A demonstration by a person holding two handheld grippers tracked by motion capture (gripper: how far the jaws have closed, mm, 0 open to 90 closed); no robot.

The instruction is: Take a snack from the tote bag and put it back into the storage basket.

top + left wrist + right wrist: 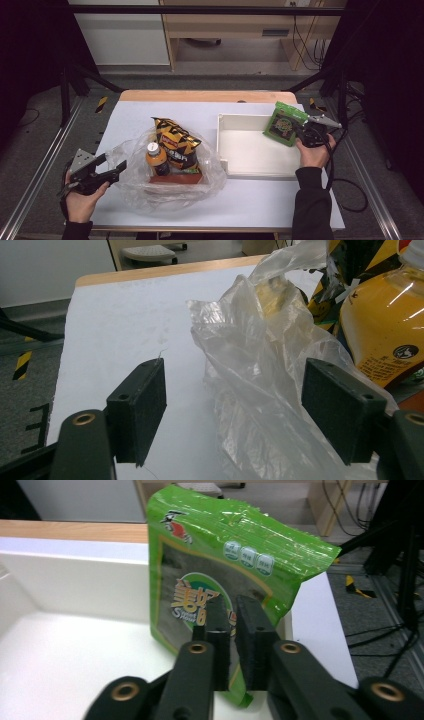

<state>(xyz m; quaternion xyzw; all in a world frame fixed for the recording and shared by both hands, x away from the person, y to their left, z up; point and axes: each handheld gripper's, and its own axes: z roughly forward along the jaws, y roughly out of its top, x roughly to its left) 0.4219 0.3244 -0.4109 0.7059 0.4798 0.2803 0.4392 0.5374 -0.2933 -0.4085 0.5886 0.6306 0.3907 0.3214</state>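
From the high view, your forearms enter nearest the camera. Your left gripper [112,167] sits at the left edge of the white table [135,112], jaws spread and holding nothing, tips at the rim of a clear plastic bag [131,192]. Inside the bag stand an orange drink bottle [156,161], a black and yellow snack bag [175,141] and a red box [175,178]. To the right lies a shallow white tray [250,150]. Your right gripper [304,133] hangs over the tray's far right corner, clamped on a green snack packet [284,123].

In the left gripper view, the two black jaws stand wide apart. Crumpled film of the plastic bag [260,390] lies between them, nearer the right jaw, with the bottle [385,325] just beyond. If you close here you may catch only a thin fold, which could slip or drag the bag and tip the bottle.

In the right gripper view, the jaws pinch the lower edge of the green packet [225,560], held upright above the tray [75,655]. The hold is narrow and low, so the packet could swing or slide free, and released this close to the tray wall it might land on the rim rather than inside.
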